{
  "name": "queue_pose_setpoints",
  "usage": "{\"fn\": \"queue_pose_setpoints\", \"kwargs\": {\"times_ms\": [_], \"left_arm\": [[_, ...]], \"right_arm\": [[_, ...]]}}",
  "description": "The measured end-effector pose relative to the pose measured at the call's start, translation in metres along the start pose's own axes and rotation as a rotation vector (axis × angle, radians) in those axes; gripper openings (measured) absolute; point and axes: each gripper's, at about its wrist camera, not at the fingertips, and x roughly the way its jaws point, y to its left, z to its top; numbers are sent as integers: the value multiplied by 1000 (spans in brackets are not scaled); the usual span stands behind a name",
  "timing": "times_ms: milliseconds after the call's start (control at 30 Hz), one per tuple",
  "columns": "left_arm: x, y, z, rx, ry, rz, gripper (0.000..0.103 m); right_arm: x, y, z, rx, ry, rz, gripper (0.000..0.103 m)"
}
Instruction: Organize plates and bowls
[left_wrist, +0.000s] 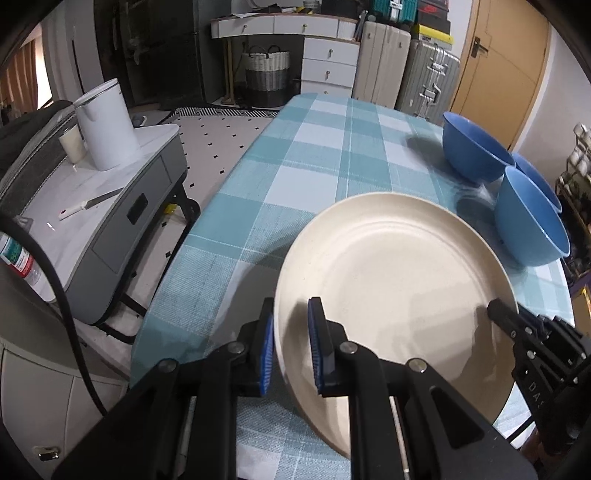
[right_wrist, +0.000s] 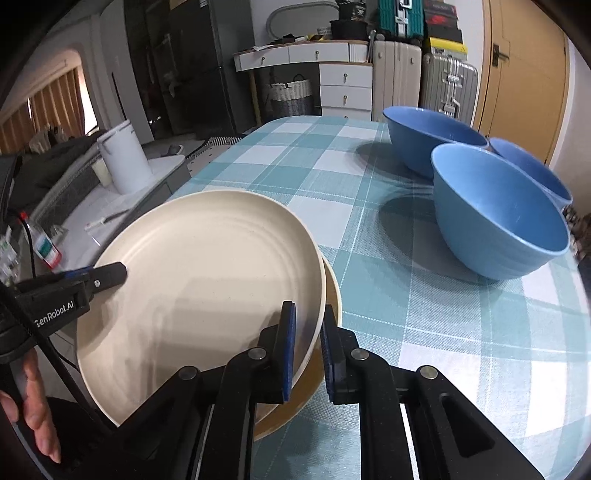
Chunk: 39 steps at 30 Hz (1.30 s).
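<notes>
Checked blue-and-white surface (right_wrist: 424, 314) stretching toward drawers and suitcases. Cream plate (right_wrist: 199, 295) held tilted above a second, tan-edged plate (right_wrist: 328, 332), apparently being stacked. Three blue bowls (right_wrist: 498, 221) clustered well apart, far right. Left gripper (left_wrist: 291, 347) clamped on the plate's left rim, right gripper (right_wrist: 308, 350) on the opposite rim, fingers nipped narrow on both. Next, probably: lowering level onto the lower plate, then letting go.

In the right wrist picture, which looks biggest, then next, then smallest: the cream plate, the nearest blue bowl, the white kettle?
1. Cream plate, biggest, though it is closest to the camera.
2. Nearest blue bowl.
3. White kettle, smallest, but farthest away, so its true size is unsure.
</notes>
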Motion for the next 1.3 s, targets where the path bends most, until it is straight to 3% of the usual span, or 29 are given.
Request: {"fn": "queue_pose_setpoints", "kwargs": {"times_ms": [567, 933, 1300], "left_arm": [[12, -3, -2, 13, 40, 27, 14], [14, -18, -4, 85, 33, 72, 14], [14, -14, -3, 60, 35, 45, 15]], "right_arm": [[-2, 12, -5, -100, -21, -82, 13], [-6, 16, -9, -159, -37, -164, 15], [0, 14, -14, -165, -1, -156, 16]]}}
